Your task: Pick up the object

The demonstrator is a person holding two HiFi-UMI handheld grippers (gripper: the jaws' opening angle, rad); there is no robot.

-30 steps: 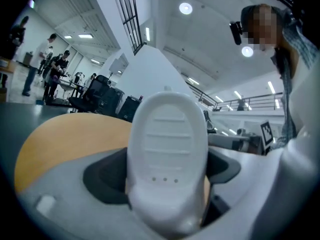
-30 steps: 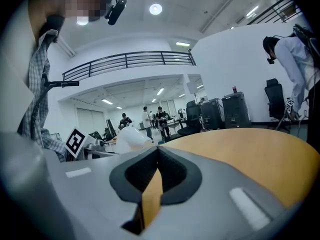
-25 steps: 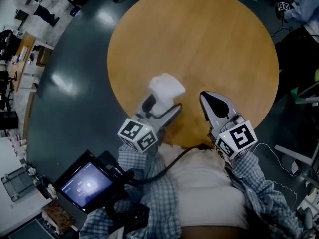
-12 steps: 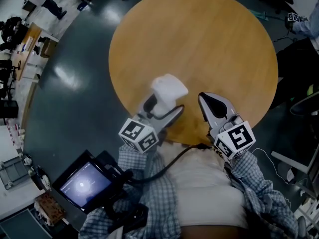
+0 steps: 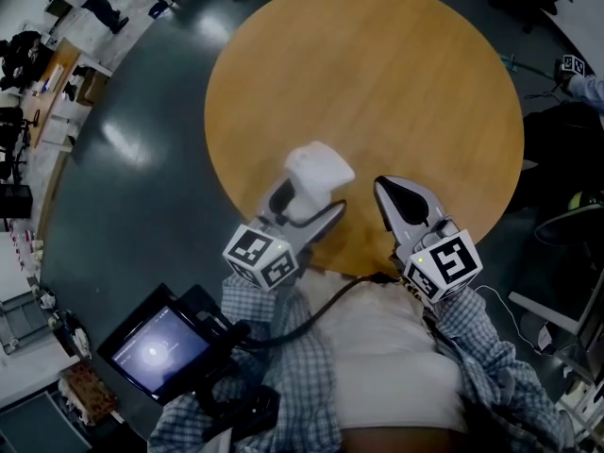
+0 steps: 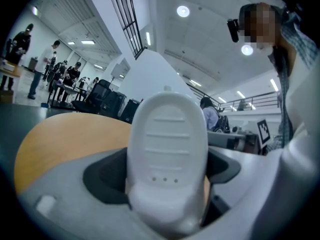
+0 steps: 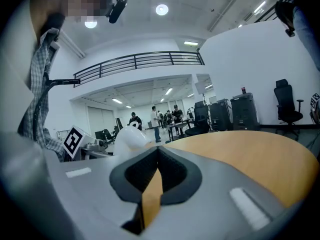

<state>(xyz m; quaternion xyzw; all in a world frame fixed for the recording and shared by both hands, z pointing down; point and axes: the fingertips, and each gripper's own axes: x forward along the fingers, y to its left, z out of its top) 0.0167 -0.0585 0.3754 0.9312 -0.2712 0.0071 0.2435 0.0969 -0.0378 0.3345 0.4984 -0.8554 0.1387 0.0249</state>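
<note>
A white, rounded plastic object (image 5: 318,169) with ridges on one face (image 6: 167,154) is held over the near edge of the round wooden table (image 5: 377,74). My left gripper (image 5: 308,199) is shut on it, a jaw on each side, and the object fills the left gripper view. My right gripper (image 5: 397,192) hovers to its right over the table's near edge, jaws closed together with nothing between them (image 7: 158,154). In the right gripper view the white object (image 7: 131,136) shows to the left, beside the left gripper's marker cube (image 7: 74,140).
The table stands on a dark glossy floor (image 5: 142,159). A lit screen on a dark device (image 5: 156,350) hangs by my left side, with a black cable (image 5: 311,319) across my front. Desks, chairs and people stand far off at the room's edges.
</note>
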